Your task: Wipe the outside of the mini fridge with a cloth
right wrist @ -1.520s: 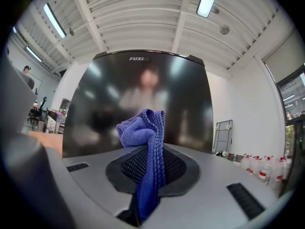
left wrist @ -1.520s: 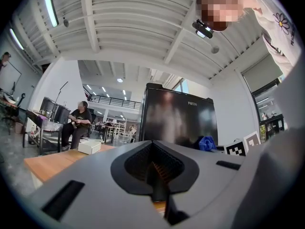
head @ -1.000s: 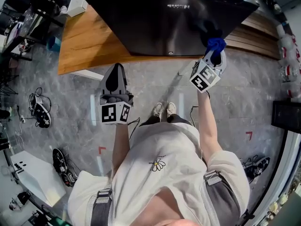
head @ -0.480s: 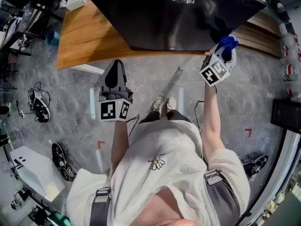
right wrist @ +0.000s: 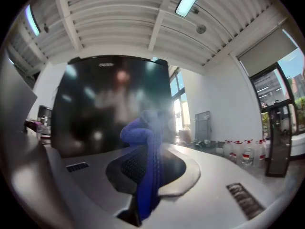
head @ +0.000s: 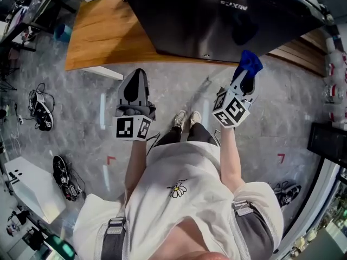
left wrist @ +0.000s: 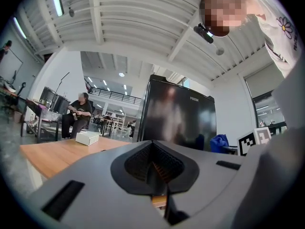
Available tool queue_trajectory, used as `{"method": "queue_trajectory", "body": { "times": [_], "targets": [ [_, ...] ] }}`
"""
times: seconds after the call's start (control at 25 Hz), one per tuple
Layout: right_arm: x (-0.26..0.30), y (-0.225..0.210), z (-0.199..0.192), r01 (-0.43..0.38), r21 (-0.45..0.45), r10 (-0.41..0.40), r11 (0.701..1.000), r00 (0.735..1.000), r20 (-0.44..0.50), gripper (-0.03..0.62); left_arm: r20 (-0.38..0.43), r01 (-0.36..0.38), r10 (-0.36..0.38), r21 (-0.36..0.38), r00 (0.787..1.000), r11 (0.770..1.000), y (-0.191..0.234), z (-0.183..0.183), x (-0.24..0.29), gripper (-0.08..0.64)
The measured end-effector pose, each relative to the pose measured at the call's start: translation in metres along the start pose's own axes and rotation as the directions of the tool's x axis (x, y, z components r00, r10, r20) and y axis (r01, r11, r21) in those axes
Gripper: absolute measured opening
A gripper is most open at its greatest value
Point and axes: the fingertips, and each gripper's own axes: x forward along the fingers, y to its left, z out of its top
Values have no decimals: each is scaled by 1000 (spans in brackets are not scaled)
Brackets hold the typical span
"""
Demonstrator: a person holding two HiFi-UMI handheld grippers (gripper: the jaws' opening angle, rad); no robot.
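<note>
The black glossy mini fridge (head: pixel 217 20) stands on a wooden platform (head: pixel 103 34) at the top of the head view; it also fills the middle of the left gripper view (left wrist: pixel 178 123) and the right gripper view (right wrist: pixel 109 109). My right gripper (head: pixel 245 72) is shut on a blue cloth (head: pixel 249 61), held just below the fridge's front lower edge, a little off its door. The blue cloth (right wrist: pixel 145 166) hangs bunched between the jaws in the right gripper view. My left gripper (head: pixel 135 88) is shut and holds nothing, left of the fridge front over the floor.
Grey tiled floor (head: pixel 81 134) lies under my feet. Shoes and cables (head: pixel 40 112) are scattered at the left. A white box (left wrist: pixel 87 138) sits on the platform, with a seated person (left wrist: pixel 76 113) behind. Water bottles (right wrist: pixel 240 152) stand far right.
My right gripper with the blue cloth has come down and away from the fridge's lower right front edge. The left gripper has stayed about where it was.
</note>
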Motion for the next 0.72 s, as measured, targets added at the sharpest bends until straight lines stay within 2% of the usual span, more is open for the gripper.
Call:
{"method": "queue_trajectory", "body": {
  "times": [0.12, 0.28, 0.44, 0.6, 0.72],
  "targets": [
    [-26, 68, -1, -194, -11, 195, 981, 980, 38, 61, -1, -3, 3, 16, 1000, 1000, 6, -6, -7, 5],
    [-46, 162, -8, -403, -11, 403, 915, 913, 71, 61, -1, -27, 27, 24, 1000, 999, 17, -15, -17, 5],
    [-51, 235, -9, -499, 38, 490, 866, 861, 139, 61, -17, -49, 50, 44, 999, 998, 32, -27, -27, 5],
    [-52, 280, -40, -570, -12, 570, 822, 821, 29, 61, -23, -87, 87, -8, 996, 996, 48, -33, -31, 5],
    [-46, 301, -48, -589, -82, 594, 804, 804, 41, 61, -23, -104, 104, -4, 994, 995, 55, -34, -34, 5]
  ]
}}
